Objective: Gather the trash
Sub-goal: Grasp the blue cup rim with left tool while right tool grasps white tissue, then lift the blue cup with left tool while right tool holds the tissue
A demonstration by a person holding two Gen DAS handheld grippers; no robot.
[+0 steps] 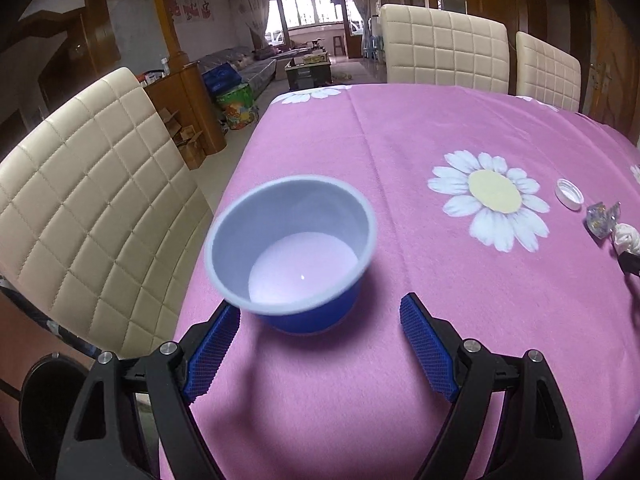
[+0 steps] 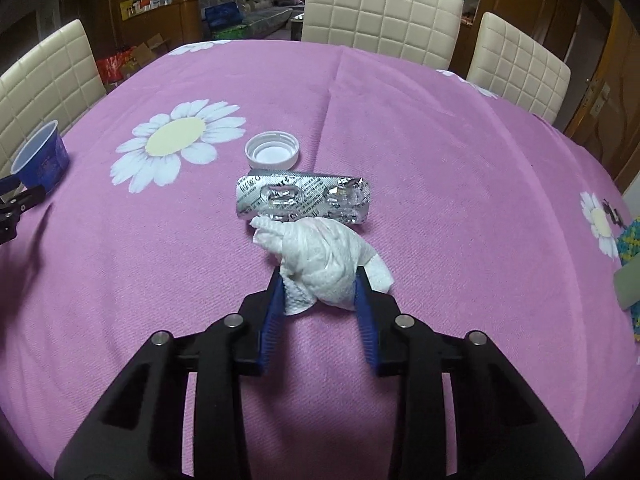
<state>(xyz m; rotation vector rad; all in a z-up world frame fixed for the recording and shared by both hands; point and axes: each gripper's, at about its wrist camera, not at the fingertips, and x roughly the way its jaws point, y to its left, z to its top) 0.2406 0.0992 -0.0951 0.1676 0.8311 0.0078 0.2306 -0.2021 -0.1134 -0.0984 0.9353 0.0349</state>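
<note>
A blue paper cup (image 1: 292, 248), empty with a white inside, stands near the table's left edge. My left gripper (image 1: 320, 304) is open just short of it, its left pad close to the cup's rim. In the right wrist view my right gripper (image 2: 319, 274) is shut on a crumpled white tissue (image 2: 320, 256), both blue pads pressing its sides. Just beyond the tissue lie a silver blister pack (image 2: 304, 198) and a white bottle cap (image 2: 272, 151). The cup (image 2: 40, 158) also shows at the far left there.
The pink daisy tablecloth (image 2: 440, 140) covers the whole table. Cream quilted chairs stand at the left side (image 1: 92, 208) and the far side (image 2: 380, 8). A blue-and-yellow knitted item (image 2: 629, 248) lies at the right edge.
</note>
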